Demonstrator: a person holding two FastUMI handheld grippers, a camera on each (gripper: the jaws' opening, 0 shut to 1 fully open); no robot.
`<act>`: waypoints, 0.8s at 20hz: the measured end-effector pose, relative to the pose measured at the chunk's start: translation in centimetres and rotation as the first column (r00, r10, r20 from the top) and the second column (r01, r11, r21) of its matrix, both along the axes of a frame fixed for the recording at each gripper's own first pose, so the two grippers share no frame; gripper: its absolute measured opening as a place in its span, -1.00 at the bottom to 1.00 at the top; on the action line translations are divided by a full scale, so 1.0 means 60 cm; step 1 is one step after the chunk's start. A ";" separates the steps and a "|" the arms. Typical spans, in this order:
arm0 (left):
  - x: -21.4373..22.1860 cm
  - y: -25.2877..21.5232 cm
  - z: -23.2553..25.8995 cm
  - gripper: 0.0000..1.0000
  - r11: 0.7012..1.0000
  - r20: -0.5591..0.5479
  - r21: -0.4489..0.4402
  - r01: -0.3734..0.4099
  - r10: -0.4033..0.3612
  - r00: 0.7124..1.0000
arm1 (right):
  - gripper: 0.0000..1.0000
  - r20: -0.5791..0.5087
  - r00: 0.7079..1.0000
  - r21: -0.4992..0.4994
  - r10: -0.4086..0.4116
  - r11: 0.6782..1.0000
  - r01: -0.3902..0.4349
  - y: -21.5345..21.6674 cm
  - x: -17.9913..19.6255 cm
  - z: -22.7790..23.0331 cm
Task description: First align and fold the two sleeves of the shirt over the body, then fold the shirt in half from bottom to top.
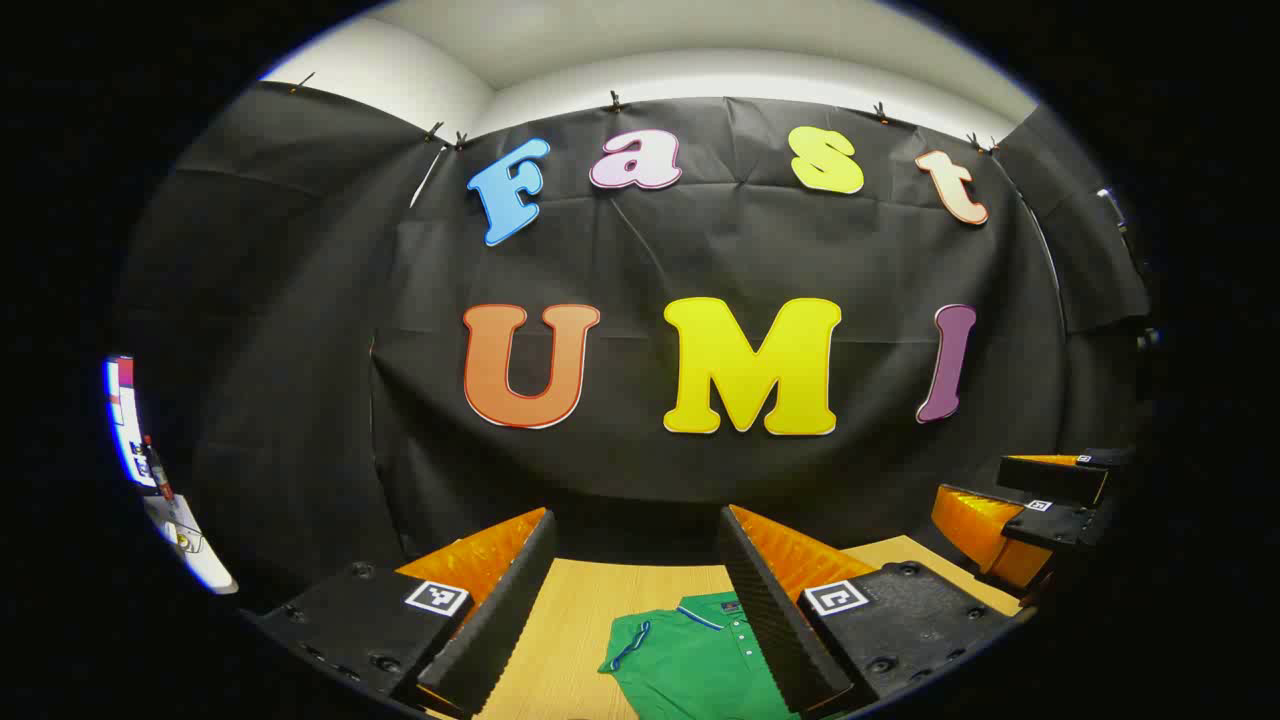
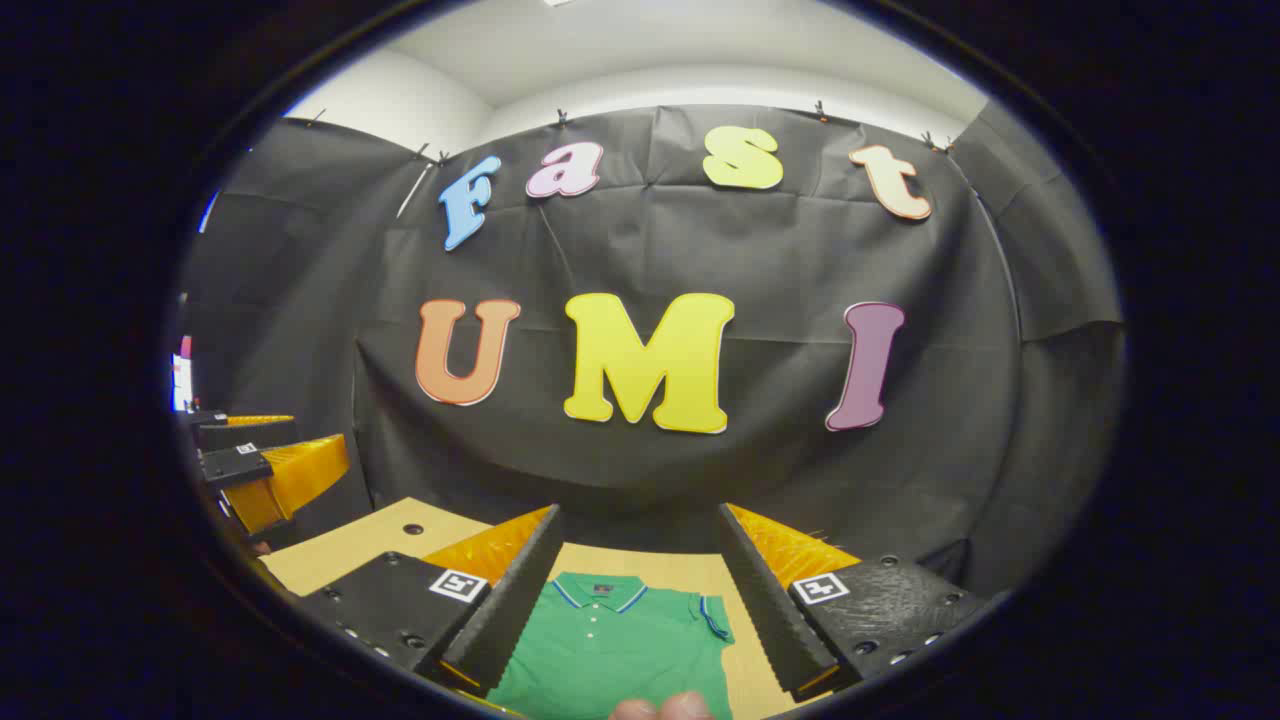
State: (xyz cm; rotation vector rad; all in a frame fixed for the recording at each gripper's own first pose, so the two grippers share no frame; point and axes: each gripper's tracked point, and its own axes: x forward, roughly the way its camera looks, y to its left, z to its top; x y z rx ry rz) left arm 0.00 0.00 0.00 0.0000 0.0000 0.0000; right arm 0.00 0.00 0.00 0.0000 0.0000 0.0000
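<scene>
We start with the pale wooden table [image 2: 340,550], whose flat top carries the green short-sleeved polo shirt with blue-trimmed collar and cuffs [image 2: 610,650]; it lies spread out, collar toward the black cloth wall, a row of small white buttons running down the placket, and the sleeve on the right of the right gripper view looks spread out to the side, so we judge that no fold has been made yet. In the left gripper view the same shirt [image 1: 690,660] shows its collar and the other sleeve, lying flat against the wood. We expect the knit cloth to be light, soft and limp, so it will sag and crease when lifted and may drag on the table; we would pinch each sleeve at its trimmed cuff edge, where the doubled hem gives the claw something firmer to bite, and carry it low over the body. The left claw [image 1: 640,610] hangs above the table with its ribbed fingers spread wide and nothing between them, and it also appears at the left edge of the right gripper view. The right claw [image 2: 640,600] hovers over the shirt's chest, likewise wide apart and holding nothing; the left gripper view shows it well off to the side. At the bottom of the right gripper view we glimpse the person's fingertips [image 2: 665,708] just over the shirt
</scene>
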 end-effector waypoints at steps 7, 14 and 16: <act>-0.003 -0.004 0.001 1.00 1.000 0.000 0.011 0.012 -0.012 1.000 | 0.92 -0.007 1.000 -0.019 0.000 1.000 -0.001 0.001 -0.005 -0.003; -0.007 -0.019 -0.006 1.00 1.000 -0.012 0.013 0.026 -0.026 1.000 | 0.90 -0.009 1.000 -0.028 -0.014 1.000 0.014 -0.015 -0.018 -0.005; -0.007 -0.021 -0.010 1.00 1.000 -0.017 0.011 0.027 -0.027 0.999 | 0.90 -0.015 1.000 -0.026 -0.022 0.999 0.022 -0.023 -0.023 -0.006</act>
